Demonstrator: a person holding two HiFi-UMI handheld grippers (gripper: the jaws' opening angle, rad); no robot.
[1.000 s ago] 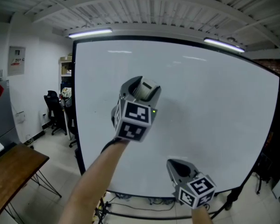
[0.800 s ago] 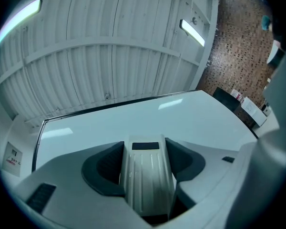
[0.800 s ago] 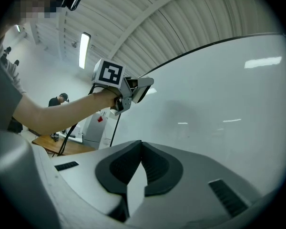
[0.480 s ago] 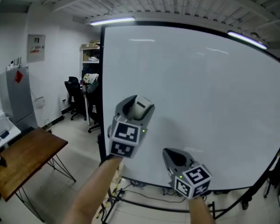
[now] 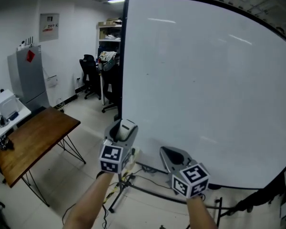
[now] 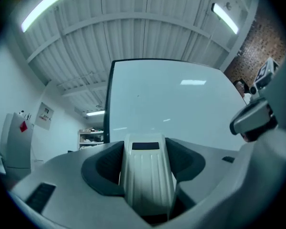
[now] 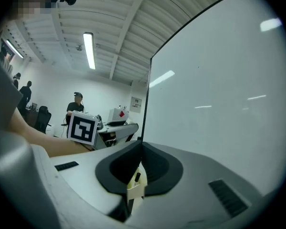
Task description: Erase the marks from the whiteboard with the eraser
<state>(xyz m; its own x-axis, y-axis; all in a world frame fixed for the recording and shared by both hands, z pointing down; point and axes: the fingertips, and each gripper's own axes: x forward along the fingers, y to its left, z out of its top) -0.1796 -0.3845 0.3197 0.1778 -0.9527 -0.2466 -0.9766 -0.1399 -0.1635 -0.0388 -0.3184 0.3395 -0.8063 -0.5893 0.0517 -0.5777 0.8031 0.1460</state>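
Across the whiteboard (image 5: 209, 89), head view: the surface reads white and clean from edge to edge, with only ceiling-light reflections on it. 1 tiny dark speck (image 5: 148, 73) sits toward the left edge, in the upper half; it is too small to tell whether it is ink or dirt.

Judgement: erasing is done or all but done. At most that 1 speck is left to wipe.

Eraser (image 6: 147, 175): pinched in the left gripper (image 5: 120, 130), with the black pads pressing on its 2 long sides. It is low, by the board's bottom left corner. As far as the left gripper view shows it is apart from the surface, with the board standing ahead and above. No wiping contact at present.

Orientation: the long axis runs straight out along the jaws, away from the hand and toward the board, tipped slightly upward. The ribbed pale back faces the gripper camera, and a dark rectangle marks the far end. The wiping face is not visible.

Right gripper (image 5: 173, 155): jaws pressed together, nothing held. It hangs near the board's bottom edge, just right of the left gripper.
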